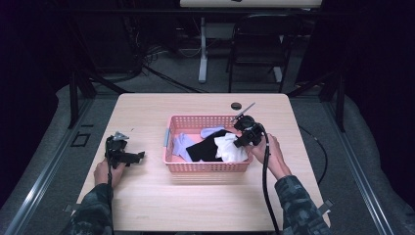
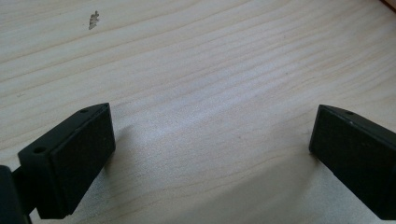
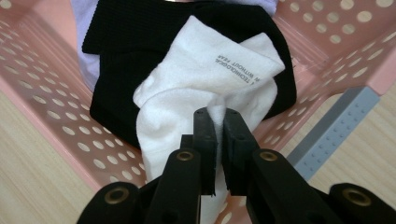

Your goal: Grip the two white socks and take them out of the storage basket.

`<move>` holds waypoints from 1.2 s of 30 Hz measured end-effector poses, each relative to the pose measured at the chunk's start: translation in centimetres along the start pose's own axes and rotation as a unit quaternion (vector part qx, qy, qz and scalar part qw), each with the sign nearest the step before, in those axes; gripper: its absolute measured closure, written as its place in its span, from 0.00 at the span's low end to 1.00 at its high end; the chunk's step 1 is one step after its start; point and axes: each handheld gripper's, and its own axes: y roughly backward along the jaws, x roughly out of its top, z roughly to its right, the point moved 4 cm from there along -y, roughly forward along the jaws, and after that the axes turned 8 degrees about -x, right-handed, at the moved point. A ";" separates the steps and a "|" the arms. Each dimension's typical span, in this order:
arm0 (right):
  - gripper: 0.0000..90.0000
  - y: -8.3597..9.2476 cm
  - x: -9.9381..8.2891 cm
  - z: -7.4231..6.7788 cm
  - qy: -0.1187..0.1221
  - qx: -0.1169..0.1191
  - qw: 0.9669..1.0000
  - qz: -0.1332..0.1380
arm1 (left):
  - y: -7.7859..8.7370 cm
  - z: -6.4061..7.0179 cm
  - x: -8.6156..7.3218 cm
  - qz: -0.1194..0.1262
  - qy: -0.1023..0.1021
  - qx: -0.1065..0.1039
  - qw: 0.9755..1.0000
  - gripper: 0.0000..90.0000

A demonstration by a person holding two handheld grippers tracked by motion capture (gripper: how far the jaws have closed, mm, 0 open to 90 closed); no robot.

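Note:
A pink perforated basket (image 1: 208, 166) stands in the middle of the wooden table and holds socks: a white sock (image 1: 229, 147), a black one (image 1: 205, 149) and lavender ones (image 1: 183, 144). My right gripper (image 1: 241, 142) reaches over the basket's right end and is shut on a fold of the white sock (image 3: 196, 88), which lies over the black sock (image 3: 121, 42) in the right gripper view (image 3: 217, 114). My left gripper (image 1: 139, 156) rests low over bare table left of the basket, its jaws wide apart with nothing between them (image 2: 212, 140).
A small dark round object (image 1: 237, 105) lies on the table behind the basket. A grey handle (image 3: 327, 133) sits on the basket's end. A black chair (image 1: 259, 44) and a table leg (image 1: 202, 49) stand beyond the far edge.

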 end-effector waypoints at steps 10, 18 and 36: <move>0.95 1.3 0.4 0.0 0.000 0.005 1.000 0.015 | 0.0 0.0 0.0 0.000 0.000 0.000 1.000 0.00; 0.95 2.5 1.0 -0.2 0.008 0.002 1.000 0.025 | 0.0 0.0 0.0 0.000 0.000 0.000 1.000 0.00; 0.96 5.3 2.1 -0.1 0.012 -0.001 0.999 0.046 | 0.0 0.0 0.0 0.000 0.000 0.000 1.000 0.00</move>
